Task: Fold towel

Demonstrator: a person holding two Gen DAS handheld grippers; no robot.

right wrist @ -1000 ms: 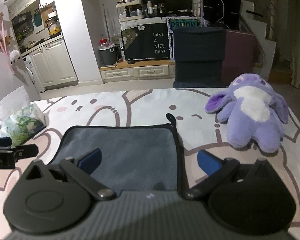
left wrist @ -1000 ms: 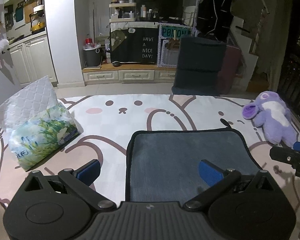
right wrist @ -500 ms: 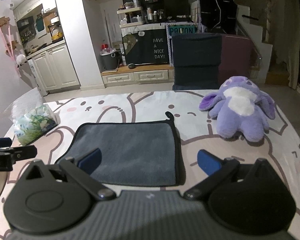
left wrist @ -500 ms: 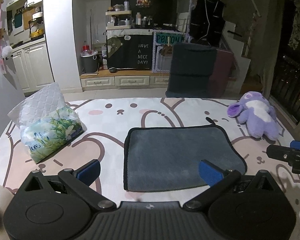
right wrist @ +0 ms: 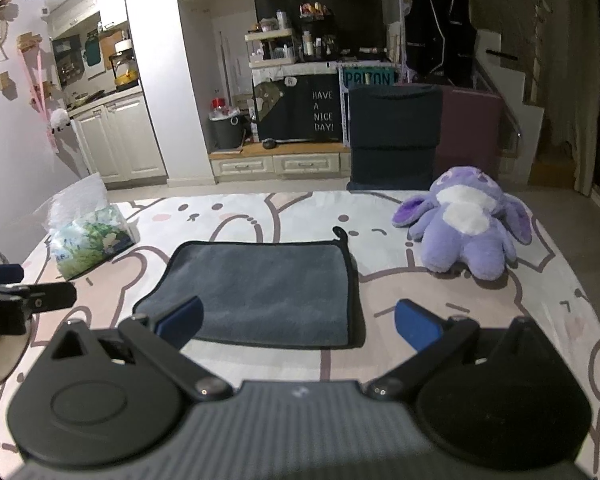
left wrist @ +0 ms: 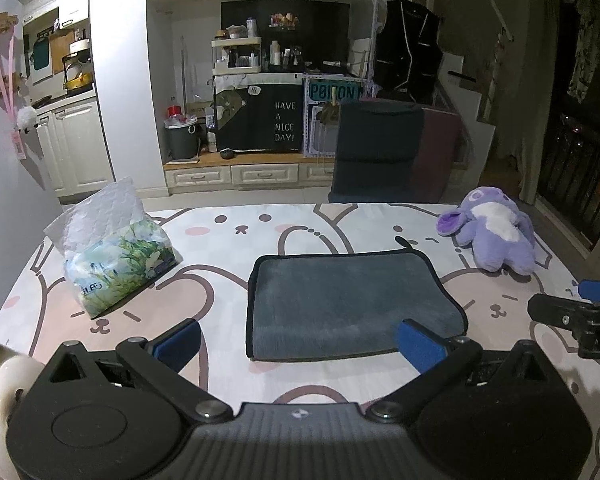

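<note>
A: Where's the towel?

B: Centre of the frame, flat on the bunny-print table, looking already folded (doubled edge at lower left).

A: Grippers?

B: Left gripper and right gripper both gape wide, empty. Next move, probably: pinch one side, fold across.

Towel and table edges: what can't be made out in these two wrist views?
- Towel: layer count unclear; the near right corner sits behind the left gripper finger.
- Cream object: cut off by the left view's edge and gripper body.
- Right gripper: its finger covers the towel's near left corner.
</note>
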